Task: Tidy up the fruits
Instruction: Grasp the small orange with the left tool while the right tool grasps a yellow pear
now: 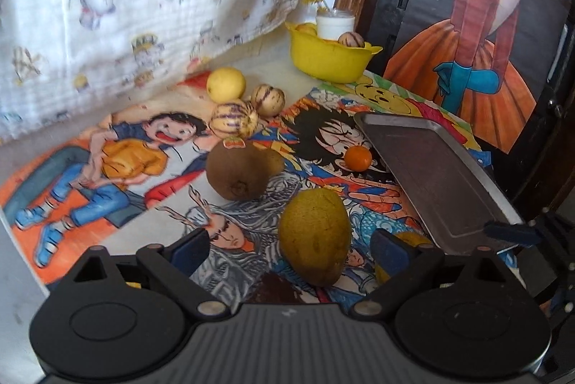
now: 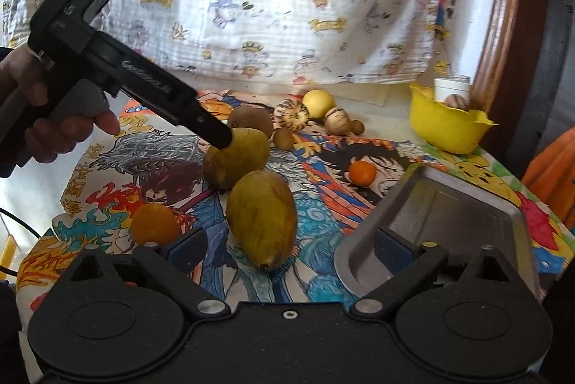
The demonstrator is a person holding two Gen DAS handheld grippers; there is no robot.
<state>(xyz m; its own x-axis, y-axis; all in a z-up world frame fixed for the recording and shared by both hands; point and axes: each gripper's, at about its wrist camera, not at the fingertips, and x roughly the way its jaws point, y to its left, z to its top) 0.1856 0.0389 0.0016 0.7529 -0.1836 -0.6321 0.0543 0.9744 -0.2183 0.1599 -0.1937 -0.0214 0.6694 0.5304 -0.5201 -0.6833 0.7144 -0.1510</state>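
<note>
- Step in hand, as judged: both grippers are closing in on loose fruit for a first pick; nothing is being carried, and the grey metal tray (image 2: 449,215) is sitting bare.
- Right gripper (image 2: 287,247): its jaws are standing wide and released, with the nearer yellow-green oval mango (image 2: 262,222) lying on the tabletop between the blue pads (image 2: 391,247), which are not pressing on it.
- Left gripper (image 1: 289,251): its jaws are likewise standing released, framing the second yellow-green mango (image 1: 314,236); in the right wrist view one black finger (image 2: 215,132) is showing just at this fruit, though contact cannot be confirmed. A hand (image 2: 32,111) is gripping its handle.
- Next move, as judged: each gripper is needing to settle lower around its mango and clench gently across the narrow width, then lift it to the tray or bowl.
- Obstructions: the two mangoes are lying close together, so the grippers are risking a clash. A small orange fruit (image 2: 154,222) is sitting just beside the right gripper.
- Further off: a brown round fruit (image 1: 237,172), a small orange citrus (image 1: 357,158) beside the tray's edge, striped cream melons (image 1: 233,118) and a yellow round fruit (image 1: 225,84).
- Farthest: a yellow plastic bowl (image 1: 330,60) already holding fruit, with a white cup (image 1: 335,23) behind it.
</note>
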